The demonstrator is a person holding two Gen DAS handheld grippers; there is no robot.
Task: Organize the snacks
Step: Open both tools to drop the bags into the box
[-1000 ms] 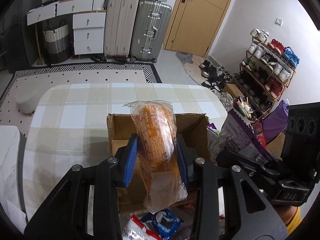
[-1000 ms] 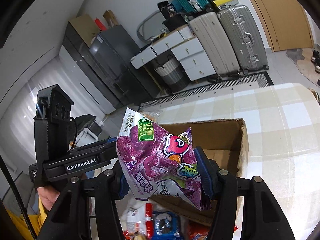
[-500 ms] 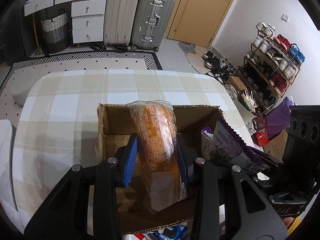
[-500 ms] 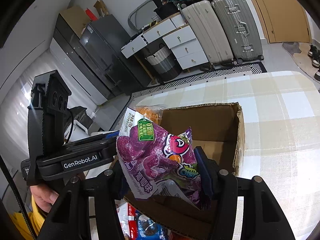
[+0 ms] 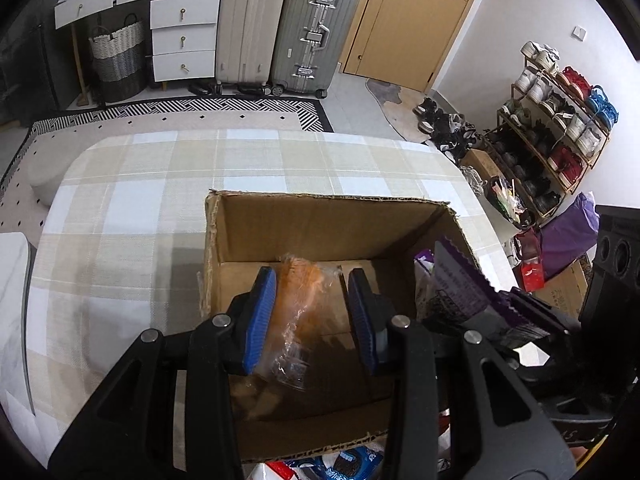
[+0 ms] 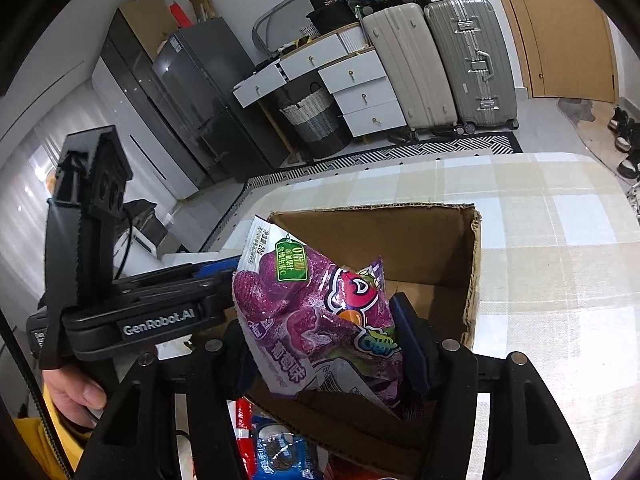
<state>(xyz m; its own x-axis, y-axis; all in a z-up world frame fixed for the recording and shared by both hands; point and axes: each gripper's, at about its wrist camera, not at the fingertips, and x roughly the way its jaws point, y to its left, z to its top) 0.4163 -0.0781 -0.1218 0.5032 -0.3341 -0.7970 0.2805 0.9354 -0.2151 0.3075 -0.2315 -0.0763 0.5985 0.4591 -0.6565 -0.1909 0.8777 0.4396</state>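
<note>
An open cardboard box [image 5: 320, 200] stands on the checked tablecloth [image 5: 120, 220]. My left gripper [image 5: 311, 320] is down inside the box, shut on an orange snack packet [image 5: 300, 292]. The packet tips forward toward the box floor and leans on the left pad. My right gripper [image 6: 320, 340] holds a purple snack packet [image 6: 312, 312] over the box [image 6: 476, 264] at its near edge. Its jaws are opening, with the packet between them and touching the right pad [image 6: 410, 348]. The purple packet [image 5: 460, 292] also shows at the right of the left wrist view.
Blue cookie packets [image 6: 280, 452] and a red packet [image 6: 242, 432] lie before the box's near wall. A person's hand [image 6: 76, 392] grips the left gripper's handle. Suitcases [image 5: 280, 28], drawers [image 5: 184, 40] and a shoe rack [image 5: 560, 120] stand beyond the table.
The left gripper has sunk into the box and the orange packet, upright before, has tipped forward. The right gripper with the purple packet has come slightly lower over the box.
</note>
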